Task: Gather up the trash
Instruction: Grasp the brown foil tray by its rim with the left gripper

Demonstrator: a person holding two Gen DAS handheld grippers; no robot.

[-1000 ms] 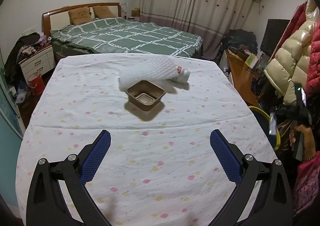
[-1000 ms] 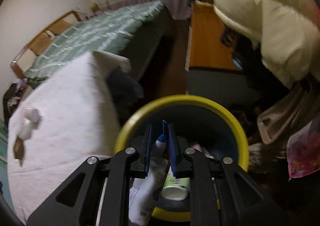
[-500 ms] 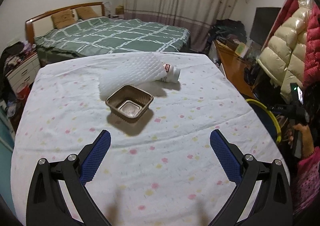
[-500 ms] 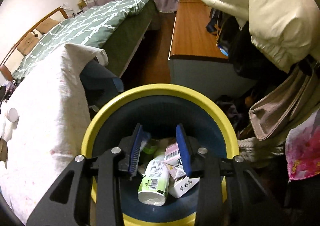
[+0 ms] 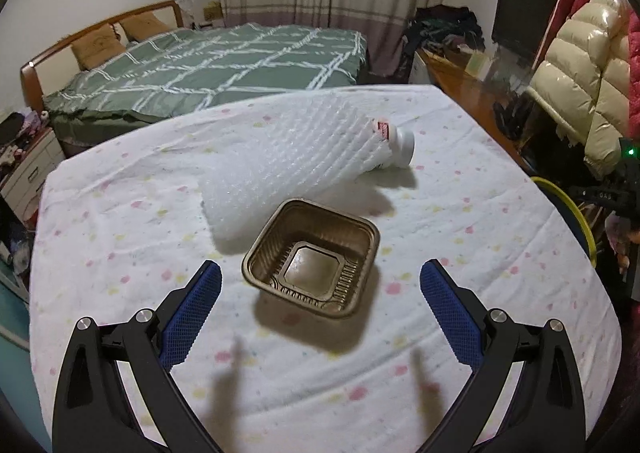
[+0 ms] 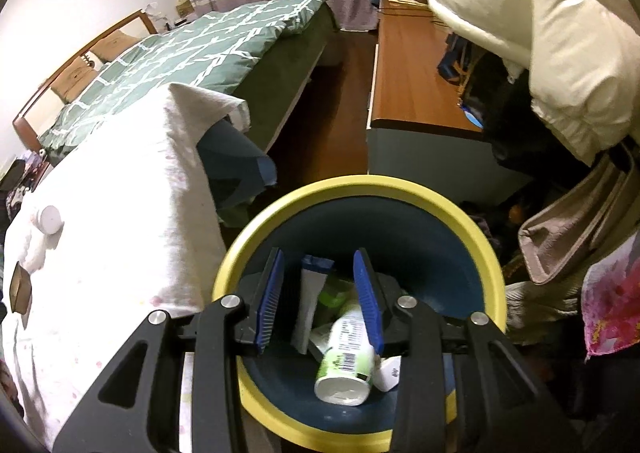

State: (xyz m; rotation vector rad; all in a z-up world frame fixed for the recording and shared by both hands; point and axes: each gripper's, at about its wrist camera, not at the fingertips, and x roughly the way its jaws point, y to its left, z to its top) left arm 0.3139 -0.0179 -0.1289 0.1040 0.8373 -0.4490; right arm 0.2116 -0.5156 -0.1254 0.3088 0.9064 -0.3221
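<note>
1. Nearest in the right wrist view, the right gripper [image 6: 320, 299] hung over the yellow-rimmed bin [image 6: 360, 189], pointing down into it. Its jaws had just been opening and stood apart with nothing pressed between the pads, which reads as a release over the bin.
2. Below those jaws, inside the bin, lay a white tube [image 6: 308, 305] with its blue end pointing away from the camera, its long axis running roughly up the picture. Beside it a green-and-white bottle [image 6: 346, 361] lay tilted, its flat end toward the camera. Both looked dropped, not placed.
3. In the left wrist view, the left gripper [image 5: 320, 281] was spread wide and empty, angled down at the cloth-covered table [image 5: 120, 253]. The wide spread probably suited the next piece of trash, which lay between the fingertips' lines but apart from them.
4. That piece was a brown plastic tray [image 5: 312, 265], sitting open side up on the cloth, squarish, with one corner turned toward the gripper; it had no clear long axis.
5. Just behind it, touching or nearly so, lay a sheet of bubble wrap [image 5: 288, 157] around a white bottle [image 5: 396, 147]. The bottle lay on its side, long axis running left to right, its bare end pointing right toward the bin's side of the table.
</note>
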